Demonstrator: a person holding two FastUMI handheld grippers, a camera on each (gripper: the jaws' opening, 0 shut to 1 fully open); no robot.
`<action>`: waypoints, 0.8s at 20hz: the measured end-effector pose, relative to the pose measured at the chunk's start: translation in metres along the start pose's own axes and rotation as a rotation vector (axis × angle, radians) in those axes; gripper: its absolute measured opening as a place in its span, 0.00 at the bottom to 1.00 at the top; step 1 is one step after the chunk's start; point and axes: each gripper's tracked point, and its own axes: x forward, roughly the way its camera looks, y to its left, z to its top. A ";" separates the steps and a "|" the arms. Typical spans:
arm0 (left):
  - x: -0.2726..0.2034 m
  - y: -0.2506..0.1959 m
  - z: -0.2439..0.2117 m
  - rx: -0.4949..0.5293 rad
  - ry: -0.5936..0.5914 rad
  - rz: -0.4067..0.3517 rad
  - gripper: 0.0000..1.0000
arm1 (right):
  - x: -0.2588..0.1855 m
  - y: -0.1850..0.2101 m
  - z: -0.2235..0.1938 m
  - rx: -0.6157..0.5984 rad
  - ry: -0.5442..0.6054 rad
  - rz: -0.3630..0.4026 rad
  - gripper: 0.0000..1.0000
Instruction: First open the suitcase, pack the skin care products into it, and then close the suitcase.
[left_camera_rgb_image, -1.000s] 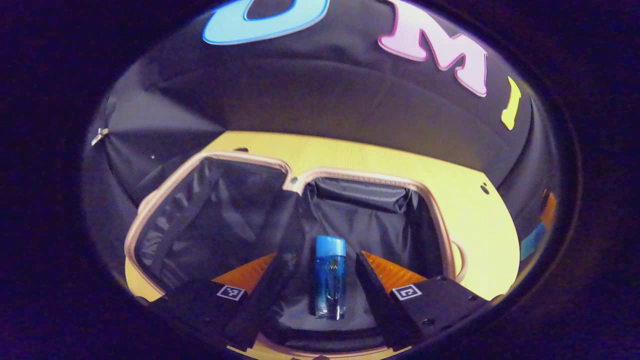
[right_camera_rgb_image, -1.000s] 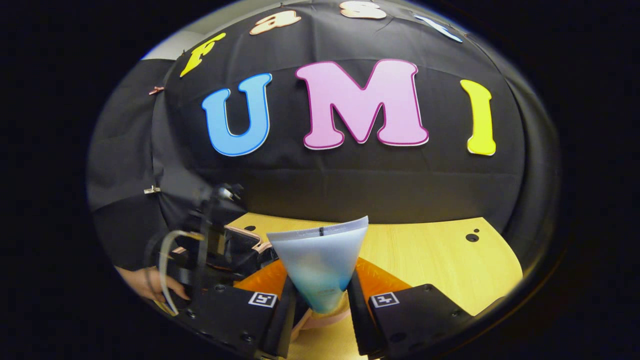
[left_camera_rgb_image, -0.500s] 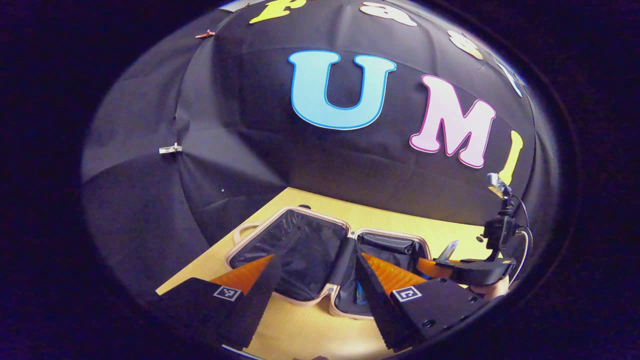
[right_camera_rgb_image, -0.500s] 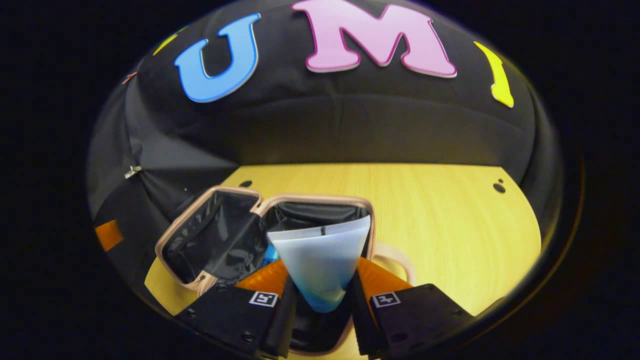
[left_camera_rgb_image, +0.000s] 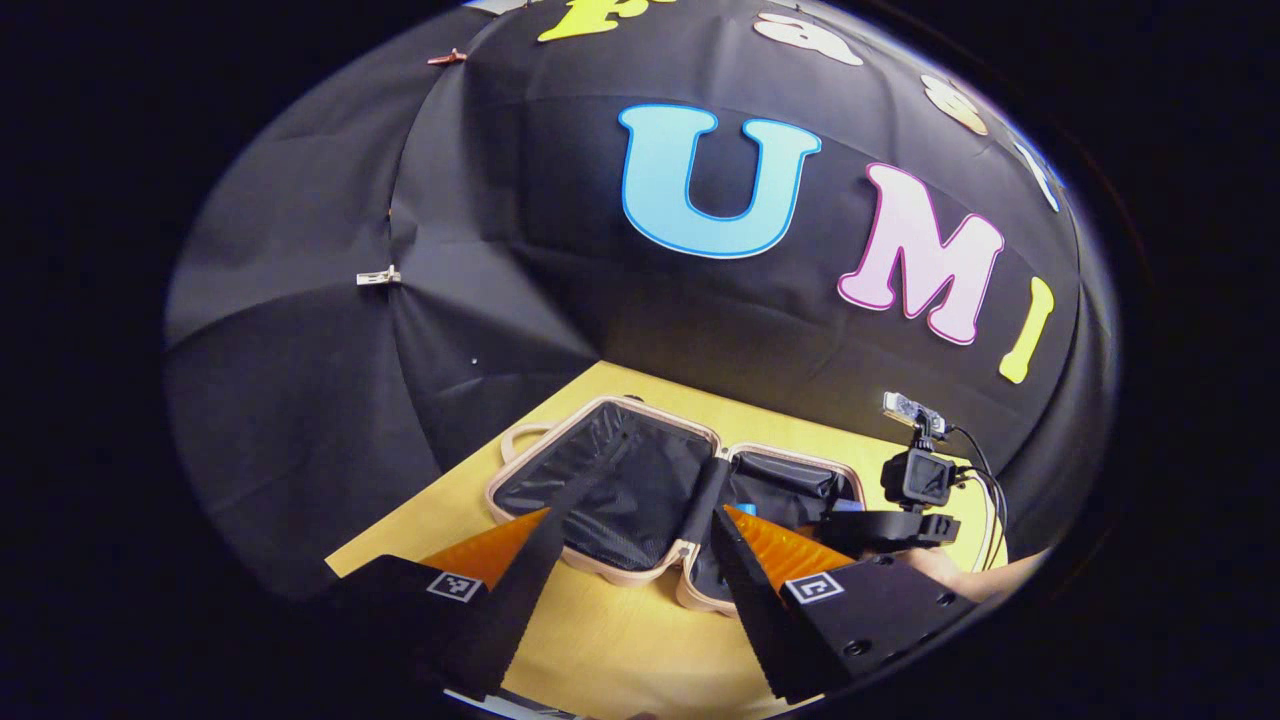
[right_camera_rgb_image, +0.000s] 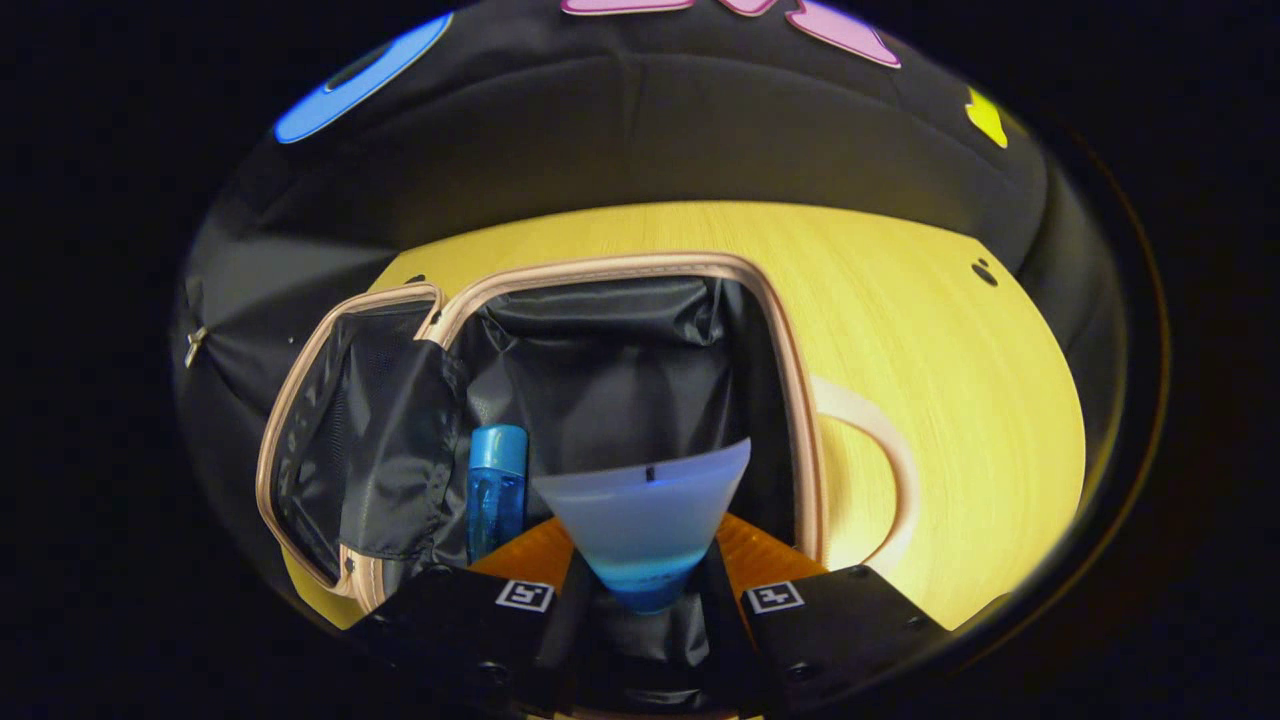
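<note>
Fading from frosted white to blue, a flat-ended tube (right_camera_rgb_image: 642, 520) is clamped by the right gripper (right_camera_rgb_image: 640, 610) over the open, black-lined suitcase (right_camera_rgb_image: 600, 370).

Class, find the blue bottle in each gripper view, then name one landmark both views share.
Left gripper view: a blue sliver of the blue bottle in the suitcase's right half, just above the right finger.
Right gripper view: lower left of centre, lying along the hinge.
Shared landmark: the suitcase's pale rim.

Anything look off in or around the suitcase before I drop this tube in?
Nothing stands out. The suitcase lies open flat on the table, the blue bottle rests inside it, and the right gripper holds the tube above it. No spill or damage.
</note>
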 end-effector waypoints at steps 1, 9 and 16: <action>-0.003 0.001 0.007 -0.023 -0.015 -0.001 0.94 | 0.000 0.003 0.004 0.008 -0.008 0.004 0.49; 0.062 0.113 0.007 0.030 -0.009 0.190 0.94 | -0.087 0.024 0.052 0.005 -0.285 0.189 0.99; 0.175 0.190 0.016 -0.157 0.094 0.122 0.92 | -0.186 -0.025 0.050 -0.149 -0.487 0.215 0.97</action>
